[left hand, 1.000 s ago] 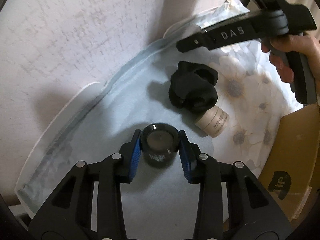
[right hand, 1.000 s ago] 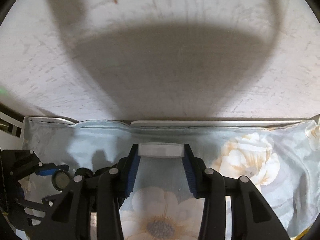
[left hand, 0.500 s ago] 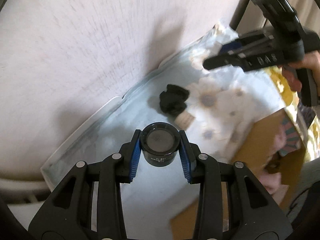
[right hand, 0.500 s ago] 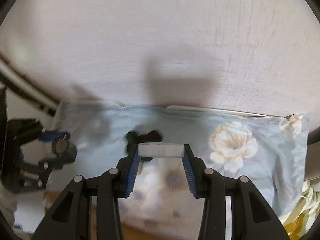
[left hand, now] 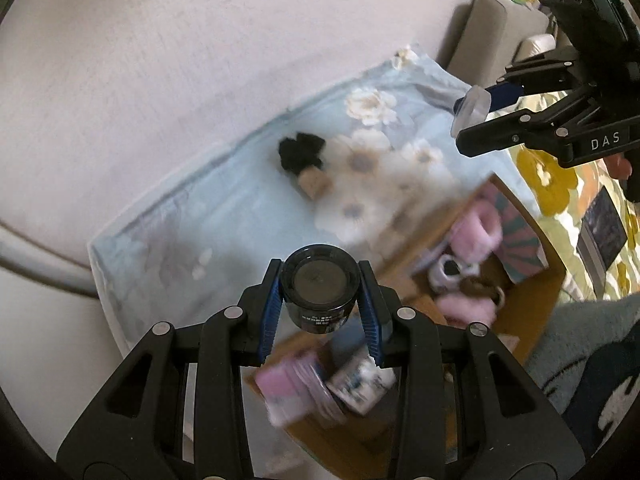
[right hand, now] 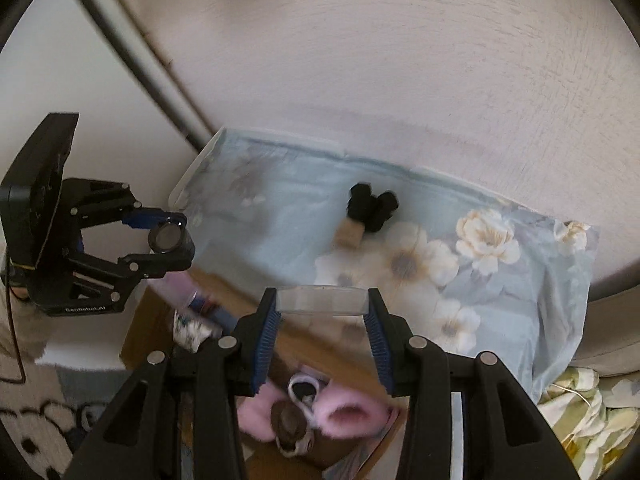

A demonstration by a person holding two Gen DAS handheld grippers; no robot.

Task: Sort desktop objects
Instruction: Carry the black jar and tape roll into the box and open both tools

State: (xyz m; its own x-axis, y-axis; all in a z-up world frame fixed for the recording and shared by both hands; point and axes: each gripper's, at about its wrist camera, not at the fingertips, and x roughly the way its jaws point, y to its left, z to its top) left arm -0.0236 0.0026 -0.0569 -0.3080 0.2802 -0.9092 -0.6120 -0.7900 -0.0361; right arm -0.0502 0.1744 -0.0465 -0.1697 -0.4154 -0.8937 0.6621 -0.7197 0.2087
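Note:
My left gripper [left hand: 320, 300] is shut on a small black jar [left hand: 319, 294] and holds it in the air over the edge of a cardboard box [left hand: 532, 304]. It also shows in the right wrist view [right hand: 168, 240]. My right gripper [right hand: 322, 312] is shut on a clear round lid [right hand: 322, 300], also held up above the box [right hand: 140, 328]; the lid also shows in the left wrist view [left hand: 472, 108]. A black cloth bundle [left hand: 300, 152] and a beige tube [left hand: 314, 184] lie on the floral cloth [left hand: 240, 220].
The box holds pink fluffy slippers [right hand: 348, 412], a pink packet [left hand: 292, 392] and a patterned pouch [left hand: 360, 384]. A white wall [right hand: 400, 60] stands behind the table. A yellow floral cover [left hand: 548, 180] lies at the right.
Both grippers have pulled back and up from the table with their loads. The cloth bundle and tube now look far smaller, and the open box has come into view below.

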